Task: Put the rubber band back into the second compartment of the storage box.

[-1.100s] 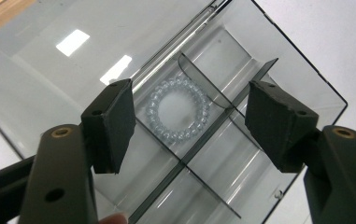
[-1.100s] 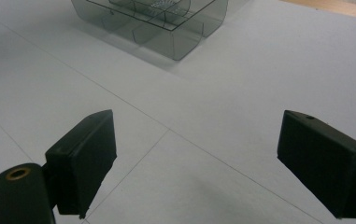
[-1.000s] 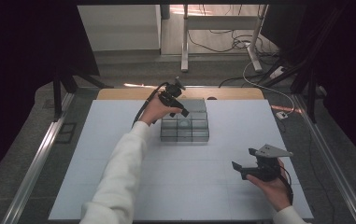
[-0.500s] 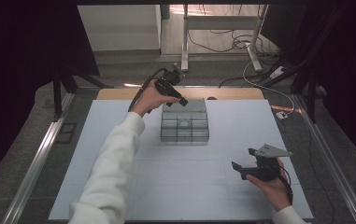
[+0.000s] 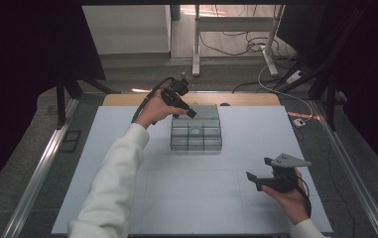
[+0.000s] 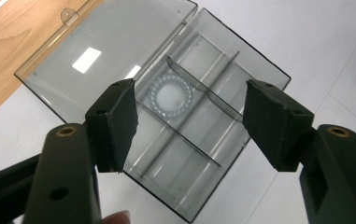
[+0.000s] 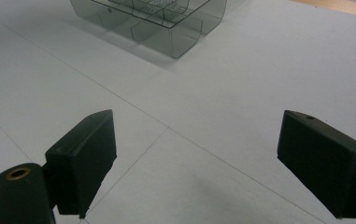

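A clear grey plastic organiser box [image 5: 196, 135] stands on the white table, its lid [image 6: 101, 56] folded open and lying flat behind it. Dividers split the box into several compartments. A ring of clear beads [image 6: 169, 93] lies in one of the middle compartments [image 5: 195, 132]. My left gripper [image 5: 185, 110] hovers above the box's far left side, open, with nothing between its jaws [image 6: 187, 122]. My right gripper [image 5: 257, 179] is held low near the table's front right, open and pointed towards the box [image 7: 152, 18], nothing in it [image 7: 203, 163].
The white table surface [image 5: 127, 168] has faint grid lines. A wooden strip [image 5: 127, 99] runs along its far edge. Metal rails [image 5: 42, 168] flank both sides. Cables and a desk frame [image 5: 196, 44] sit on the floor beyond.
My left hand has drawn back and risen from the box toward the far left. The lid now lies open. My right gripper has stayed still.
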Demonstrator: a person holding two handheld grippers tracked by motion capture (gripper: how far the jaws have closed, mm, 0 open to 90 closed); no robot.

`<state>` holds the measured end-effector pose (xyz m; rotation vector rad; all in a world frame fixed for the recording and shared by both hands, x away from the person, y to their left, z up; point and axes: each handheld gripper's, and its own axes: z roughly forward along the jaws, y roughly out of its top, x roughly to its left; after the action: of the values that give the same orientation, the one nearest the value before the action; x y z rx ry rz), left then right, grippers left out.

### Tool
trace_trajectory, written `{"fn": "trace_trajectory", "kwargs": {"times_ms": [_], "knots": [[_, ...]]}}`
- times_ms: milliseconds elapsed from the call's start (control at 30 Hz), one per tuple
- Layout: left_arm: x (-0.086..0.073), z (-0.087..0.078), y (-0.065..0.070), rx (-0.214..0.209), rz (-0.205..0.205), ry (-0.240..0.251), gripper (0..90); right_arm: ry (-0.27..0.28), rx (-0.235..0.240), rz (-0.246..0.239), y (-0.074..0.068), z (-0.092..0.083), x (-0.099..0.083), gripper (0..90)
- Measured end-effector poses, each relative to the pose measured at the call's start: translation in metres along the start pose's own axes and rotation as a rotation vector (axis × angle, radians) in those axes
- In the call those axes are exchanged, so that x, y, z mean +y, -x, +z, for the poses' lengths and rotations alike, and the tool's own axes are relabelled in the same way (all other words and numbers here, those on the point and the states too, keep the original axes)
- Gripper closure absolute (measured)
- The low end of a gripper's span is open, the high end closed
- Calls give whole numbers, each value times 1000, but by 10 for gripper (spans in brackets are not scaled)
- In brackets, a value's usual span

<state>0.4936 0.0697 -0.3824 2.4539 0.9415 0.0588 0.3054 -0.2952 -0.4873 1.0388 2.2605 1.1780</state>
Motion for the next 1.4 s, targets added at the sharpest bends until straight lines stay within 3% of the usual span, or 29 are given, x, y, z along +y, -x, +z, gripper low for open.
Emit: {"fn": "trace_trajectory", "kwargs": {"times_ms": [200,567,800,1033,1400], "knots": [[-22,-3,7,-10,-7,8,364,-4,-2,-2,-1,1,0,126],[-71,1,23,5,2,-21,368,-13,-6,-8,-2,3,0,126],[-101,-4,31,-5,-25,-7,368,-19,-11,-7,-3,3,-1,126],[-122,-7,38,2,-42,-42,362,-22,-13,-10,-3,3,-1,126],[-145,-18,44,3,-56,-48,359,-31,-17,-8,-3,4,-2,126]]}}
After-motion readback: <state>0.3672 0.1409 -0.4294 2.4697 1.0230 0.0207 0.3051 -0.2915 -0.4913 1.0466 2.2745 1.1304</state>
